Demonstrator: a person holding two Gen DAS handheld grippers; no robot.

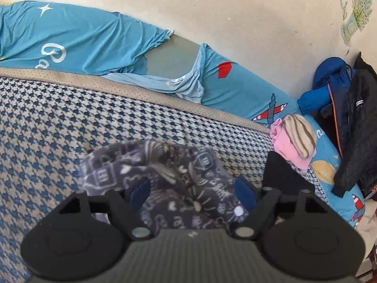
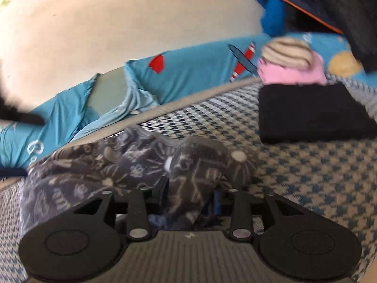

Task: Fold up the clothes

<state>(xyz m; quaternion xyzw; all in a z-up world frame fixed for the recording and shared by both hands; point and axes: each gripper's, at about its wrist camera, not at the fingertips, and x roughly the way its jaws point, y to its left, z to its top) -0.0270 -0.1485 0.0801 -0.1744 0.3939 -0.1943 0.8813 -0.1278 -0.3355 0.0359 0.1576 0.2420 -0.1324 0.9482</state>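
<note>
A dark grey garment with a pale print (image 1: 179,176) lies crumpled on the houndstooth bed cover (image 1: 59,122). My left gripper (image 1: 193,193) is open right over it. Its blue pads (image 1: 141,193) stand wide apart on either side of a hump of the cloth. In the right wrist view the same garment (image 2: 117,169) spreads to the left, and a bunch of it is drawn up between the fingers. My right gripper (image 2: 190,195) is shut on that bunch, and the cloth hides most of its fingertips.
A folded black garment (image 2: 313,113) lies at the bed's far right, with a pink piece (image 2: 292,73) and a striped beige piece (image 2: 287,52) stacked behind it. Blue printed bedding (image 1: 82,37) runs along the wall. Dark jackets (image 1: 353,127) hang at the right.
</note>
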